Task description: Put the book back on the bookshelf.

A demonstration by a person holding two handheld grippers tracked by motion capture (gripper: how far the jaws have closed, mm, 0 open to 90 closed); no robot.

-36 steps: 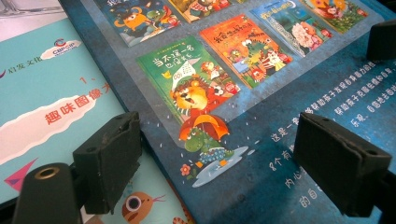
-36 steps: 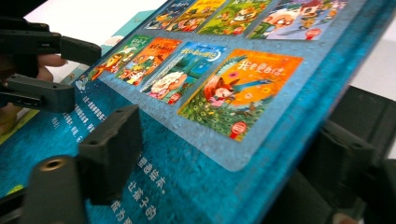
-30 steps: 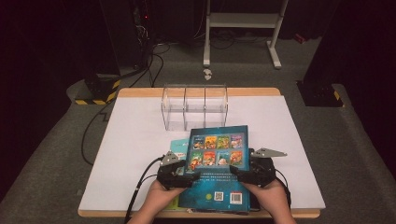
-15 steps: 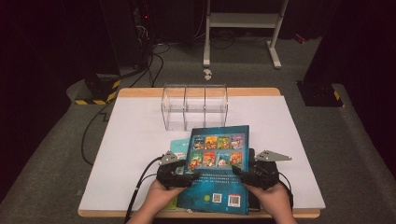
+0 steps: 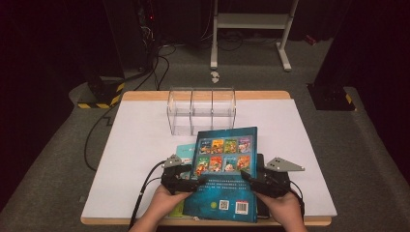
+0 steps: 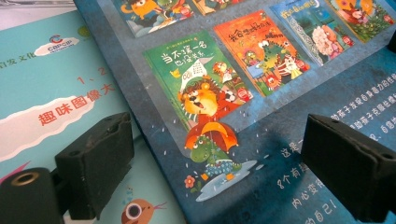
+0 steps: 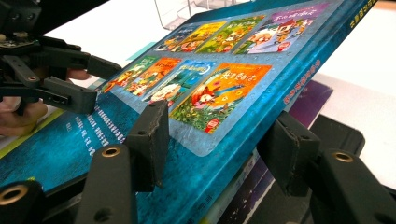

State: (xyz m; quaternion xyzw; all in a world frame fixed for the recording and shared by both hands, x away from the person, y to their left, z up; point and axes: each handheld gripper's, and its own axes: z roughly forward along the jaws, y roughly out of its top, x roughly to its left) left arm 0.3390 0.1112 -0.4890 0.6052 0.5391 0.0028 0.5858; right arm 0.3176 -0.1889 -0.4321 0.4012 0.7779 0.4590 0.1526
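Book (image 7: 224, 116) between right hand-held gripper (image 7: 219, 140) jaws

A lab or recording studio: a white-topped bench (image 5: 145, 159) stands on grey carpet (image 5: 58, 164) in a dark room. At 11 o'clock cables (image 5: 157, 63) run to black gear with hazard tape (image 5: 99, 99); at 12 a white metal stand (image 5: 251, 29).

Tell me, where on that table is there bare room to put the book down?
The white table top is bare to the left of the clear organizer and book pile, and again on the right out to the edge. The near middle is crowded: the blue book, the books under it and both grippers.
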